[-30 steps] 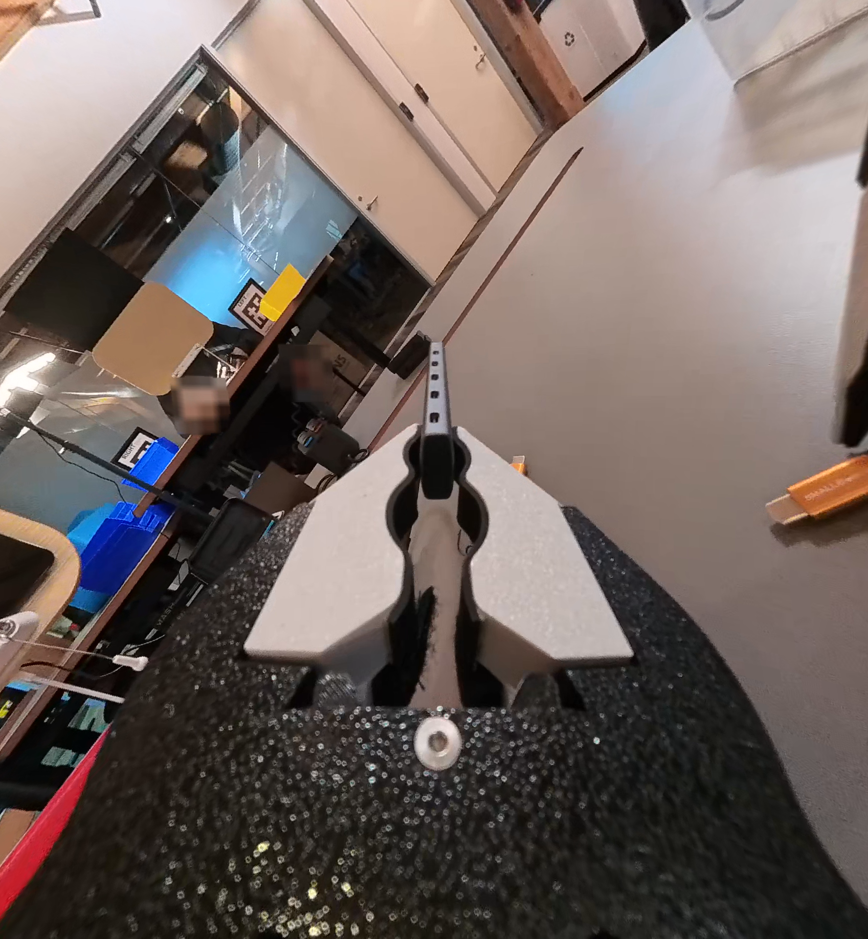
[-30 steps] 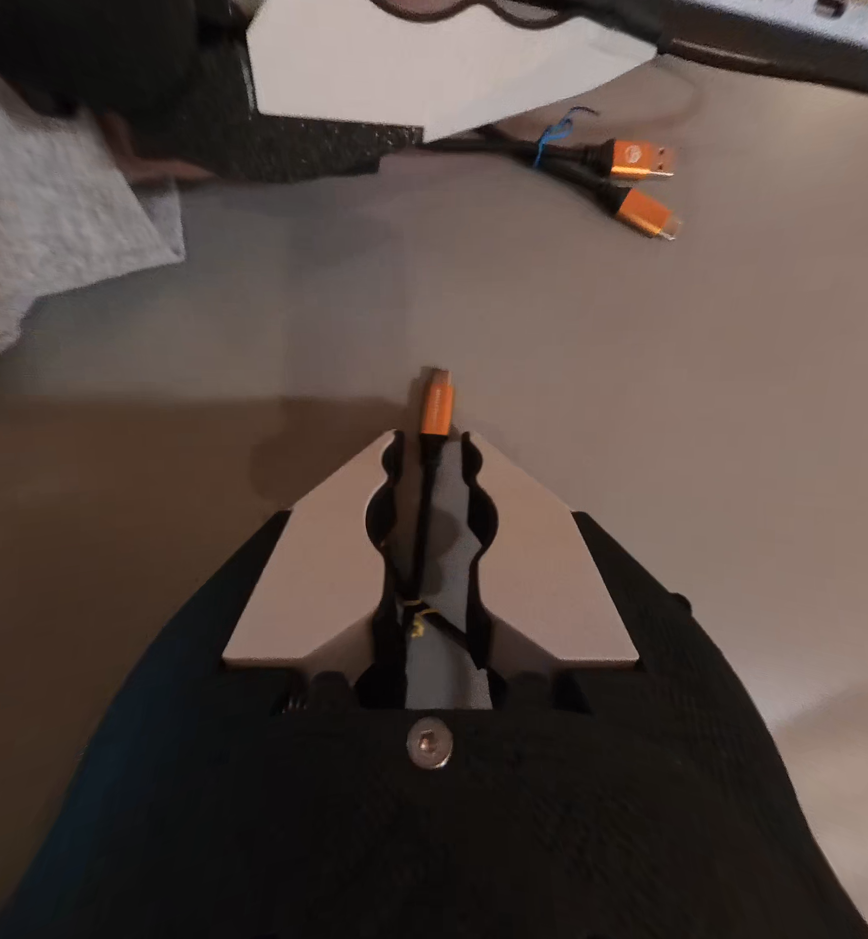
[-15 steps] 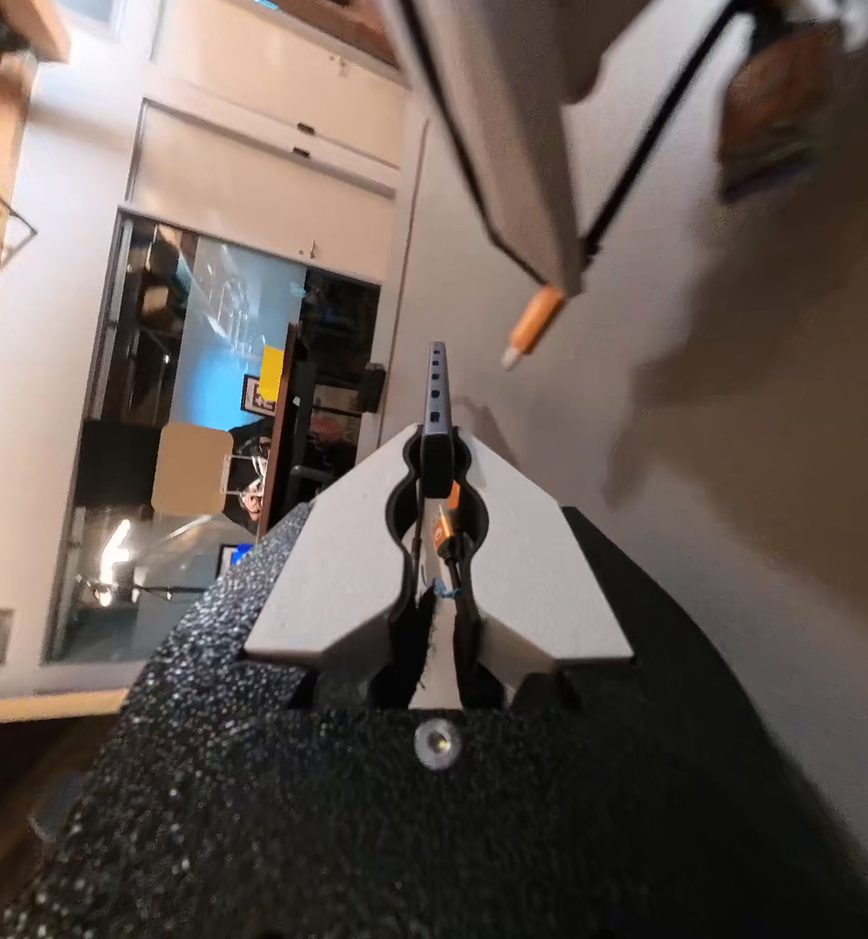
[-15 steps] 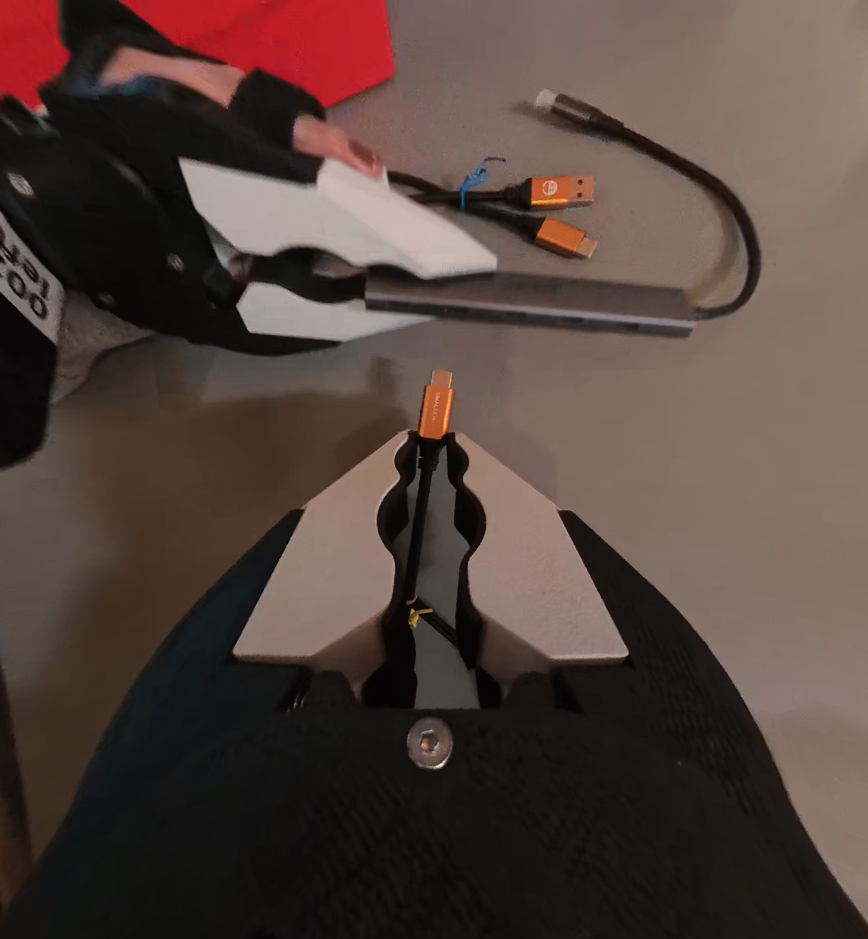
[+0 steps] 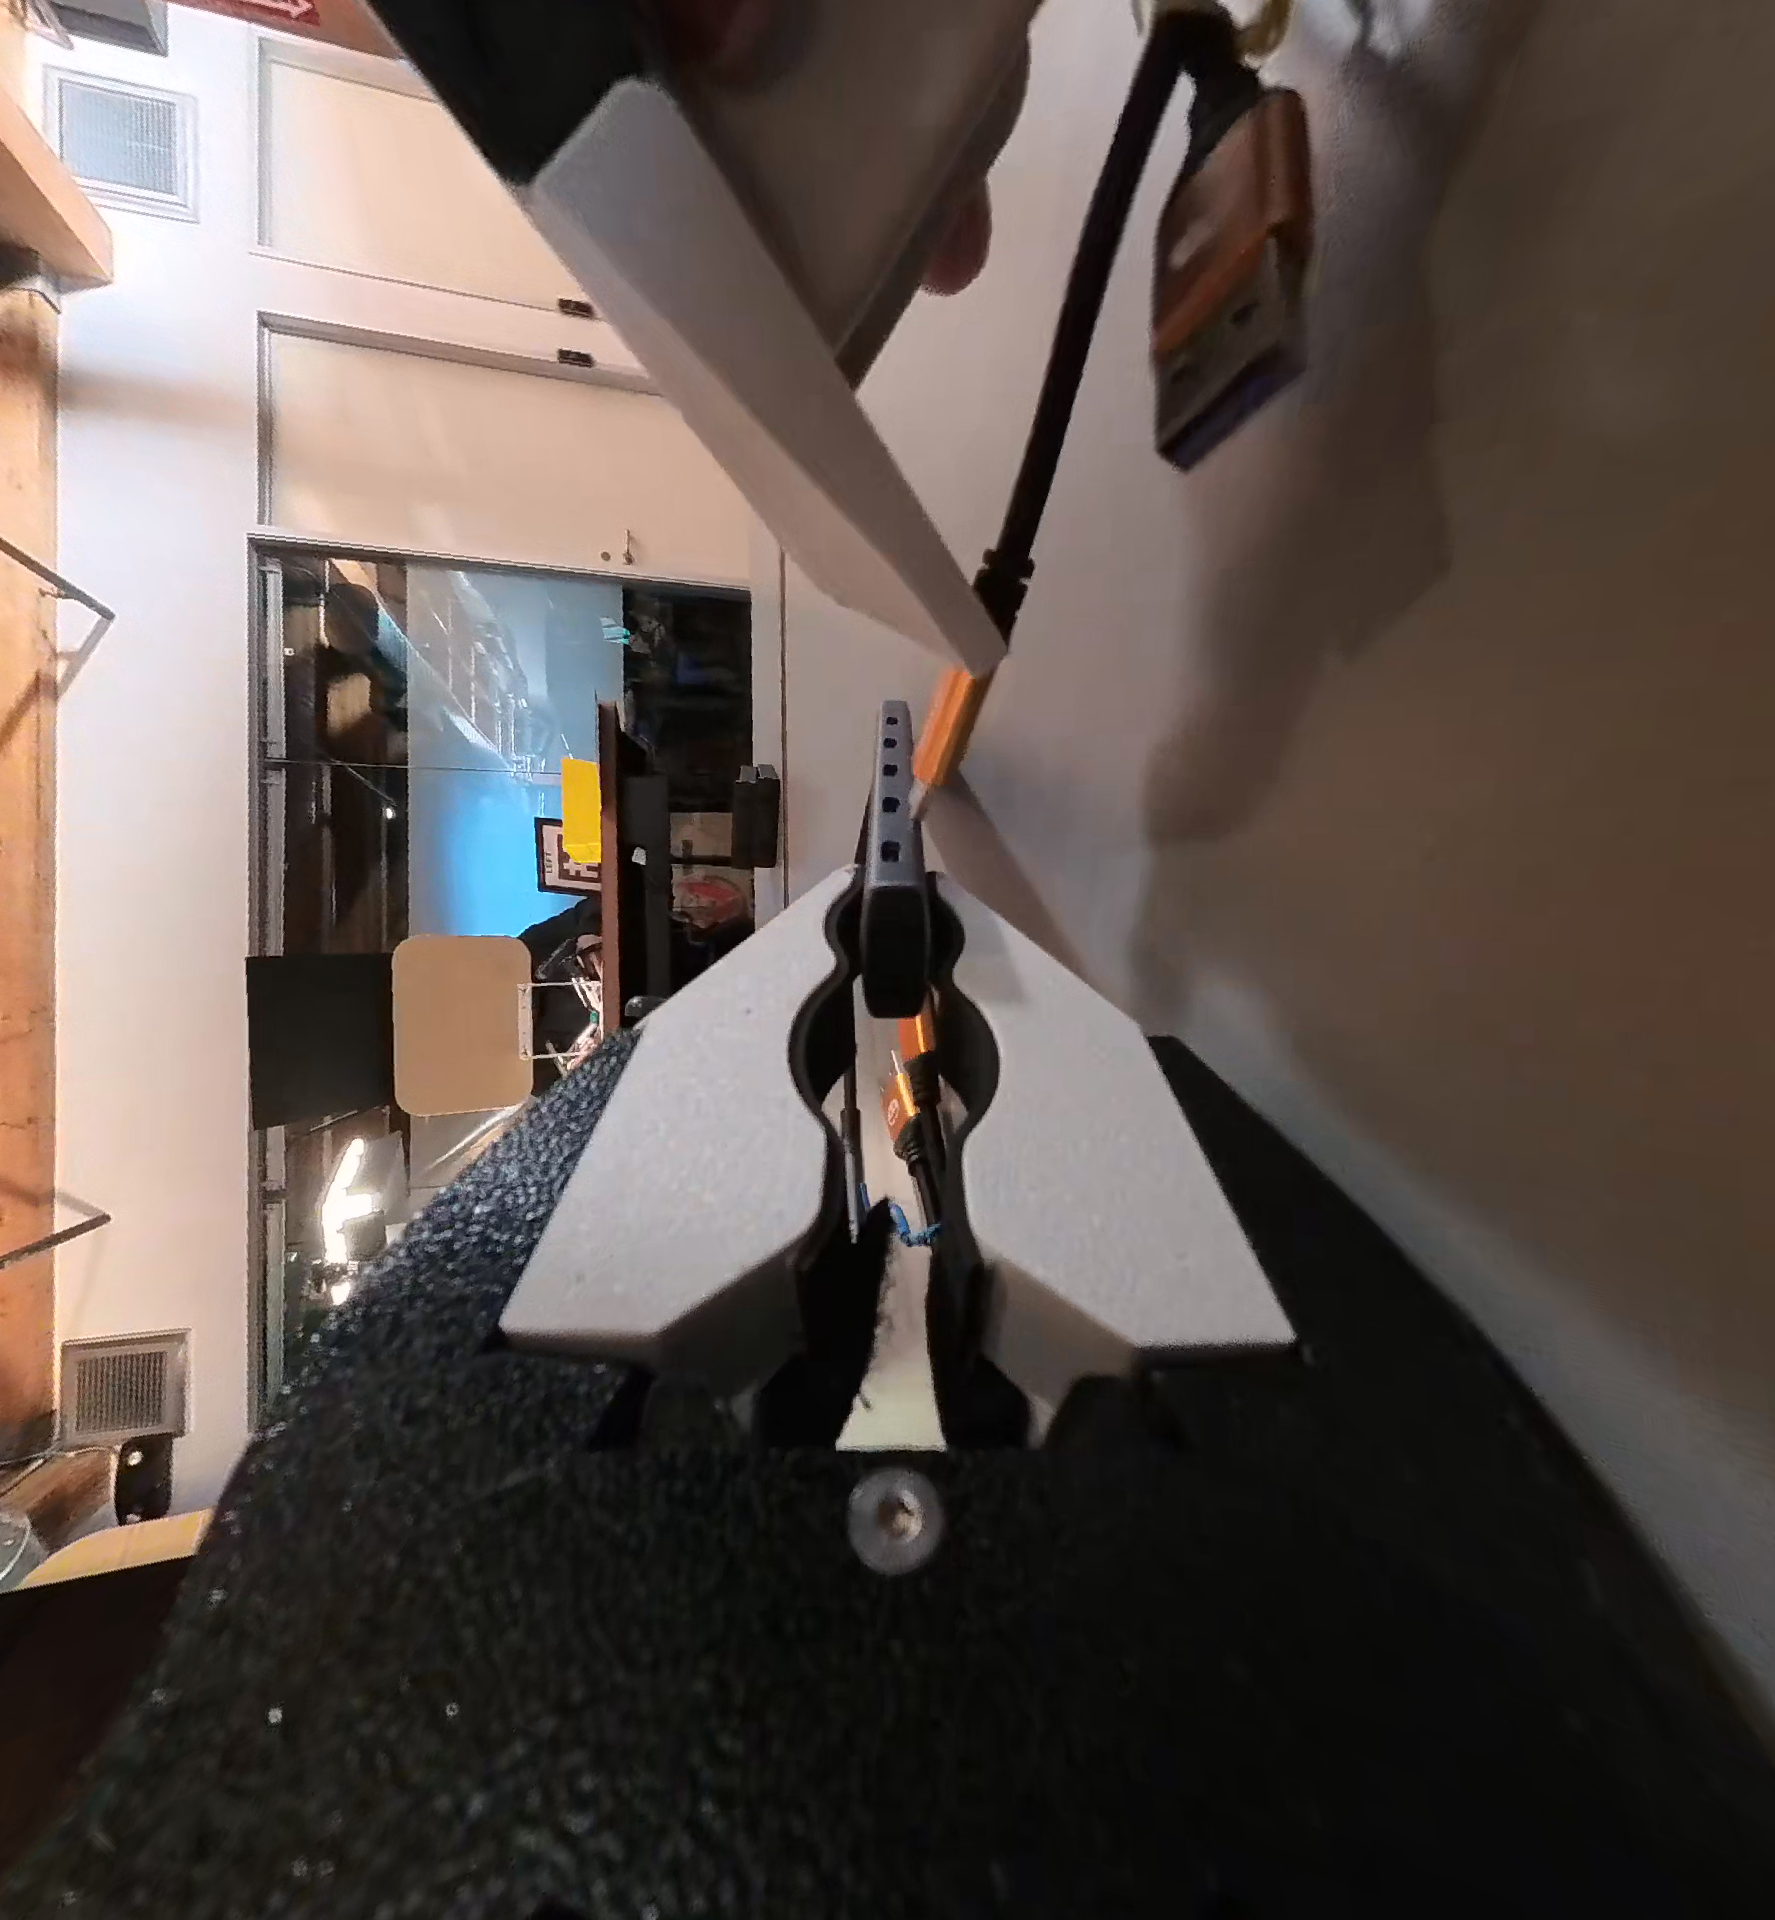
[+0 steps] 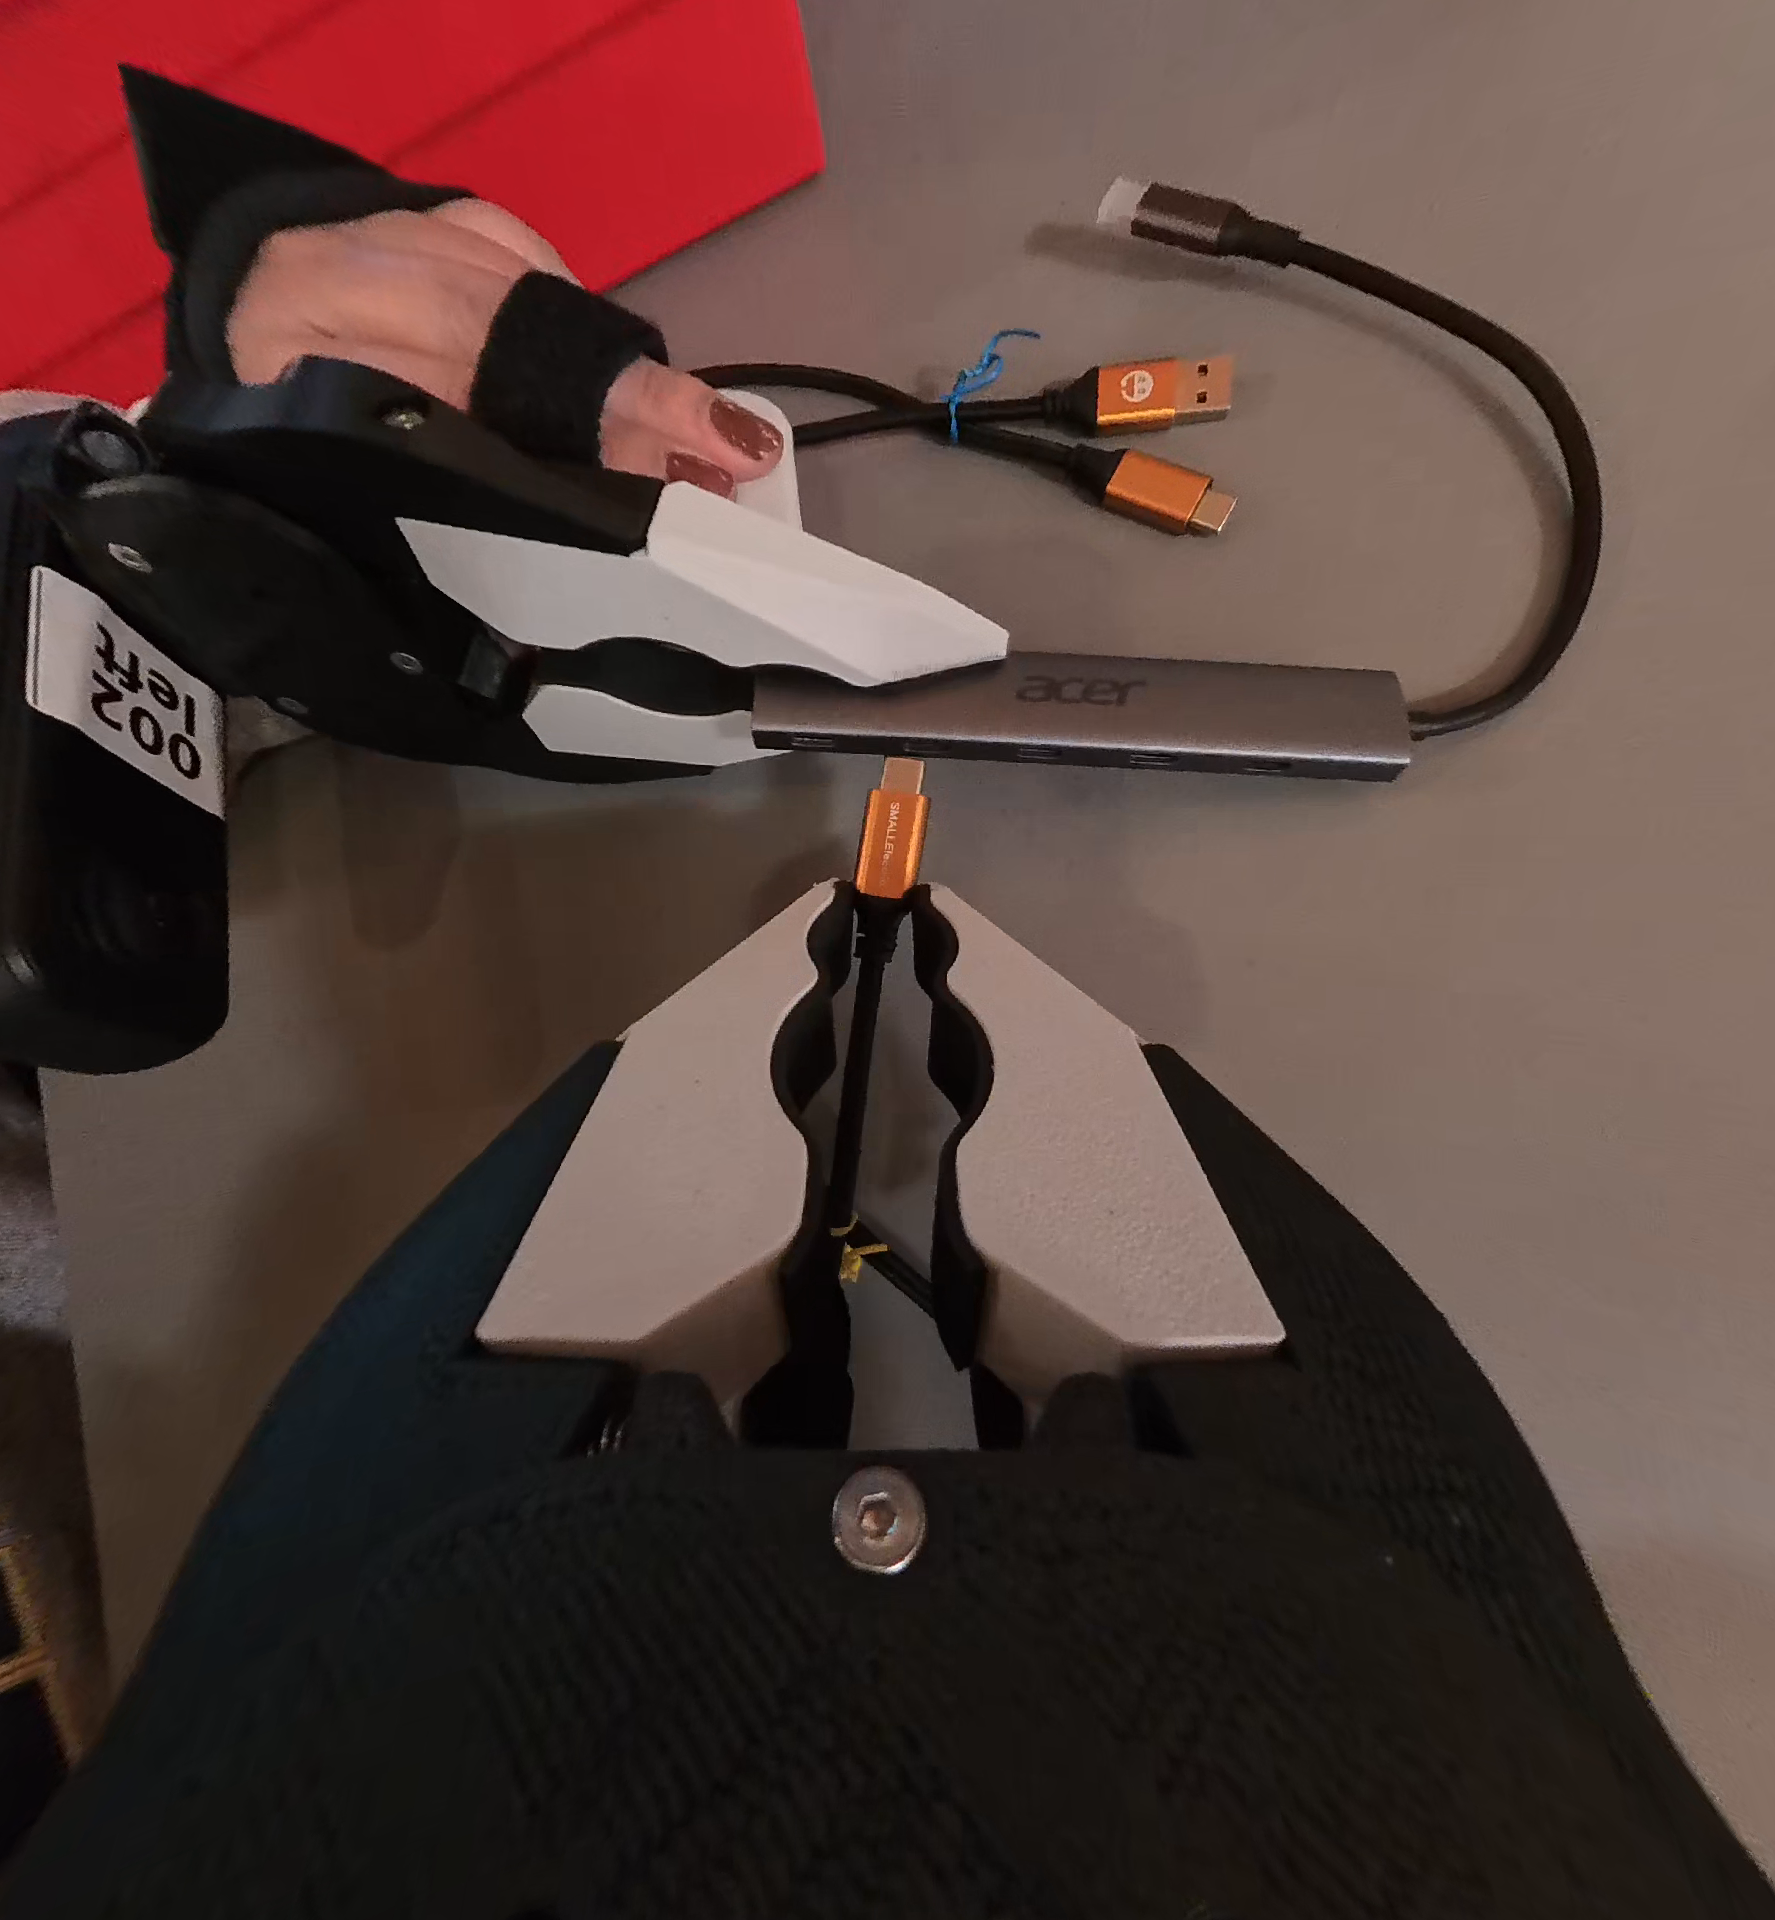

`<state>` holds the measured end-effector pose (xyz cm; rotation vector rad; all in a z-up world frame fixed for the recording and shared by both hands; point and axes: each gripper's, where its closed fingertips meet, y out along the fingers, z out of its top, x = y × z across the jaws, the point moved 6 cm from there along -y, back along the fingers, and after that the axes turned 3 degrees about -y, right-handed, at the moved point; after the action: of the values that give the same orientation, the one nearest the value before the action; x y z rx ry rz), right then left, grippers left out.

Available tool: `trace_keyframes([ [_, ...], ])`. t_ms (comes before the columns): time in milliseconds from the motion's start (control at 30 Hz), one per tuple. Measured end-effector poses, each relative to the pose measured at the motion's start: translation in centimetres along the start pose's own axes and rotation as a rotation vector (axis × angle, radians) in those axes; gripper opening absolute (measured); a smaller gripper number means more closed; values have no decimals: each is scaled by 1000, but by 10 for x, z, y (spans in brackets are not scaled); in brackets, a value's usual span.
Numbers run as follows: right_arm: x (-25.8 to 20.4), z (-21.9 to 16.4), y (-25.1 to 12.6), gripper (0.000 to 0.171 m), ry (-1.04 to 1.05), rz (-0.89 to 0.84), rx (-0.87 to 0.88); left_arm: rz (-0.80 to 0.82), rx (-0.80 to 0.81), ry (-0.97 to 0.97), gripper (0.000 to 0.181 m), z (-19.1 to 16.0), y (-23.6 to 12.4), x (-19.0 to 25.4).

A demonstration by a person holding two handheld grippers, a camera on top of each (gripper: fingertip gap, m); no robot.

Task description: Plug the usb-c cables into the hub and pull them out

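Observation:
My left gripper (image 5: 893, 894) is shut on the end of a slim grey hub (image 5: 891, 831), held edge-on. In the right wrist view the left gripper (image 6: 748, 707) holds the hub (image 6: 1174, 712) level above the table, its row of ports facing me. My right gripper (image 6: 883, 899) is shut on an orange USB-C plug (image 6: 893, 842) with a black cable. The plug's metal tip touches the hub's port edge near its left end. In the left wrist view the right gripper's finger (image 5: 789, 416) and the orange plug (image 5: 945, 732) come down onto the hub.
A second black cable with an orange USB-A plug (image 6: 1163, 395) and an orange USB-C plug (image 6: 1169, 494) lies on the grey table (image 6: 1485, 1039) behind the hub. The hub's own black cable (image 6: 1548, 436) loops right. A red sheet (image 6: 343, 125) lies at far left. My hands' fingertips stand some 5 cm from each other.
My right gripper has carried the orange plug forward to the hub's ports. My left gripper has turned and lifted the hub level in front of it.

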<state>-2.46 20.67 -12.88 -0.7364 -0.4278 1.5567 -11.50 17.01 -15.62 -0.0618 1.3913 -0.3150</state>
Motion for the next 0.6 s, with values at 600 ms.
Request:
trace_keyframes([
  [600, 4, 0, -3, 9, 6, 54, -47, -3, 66, 98, 8, 0, -3, 7],
])
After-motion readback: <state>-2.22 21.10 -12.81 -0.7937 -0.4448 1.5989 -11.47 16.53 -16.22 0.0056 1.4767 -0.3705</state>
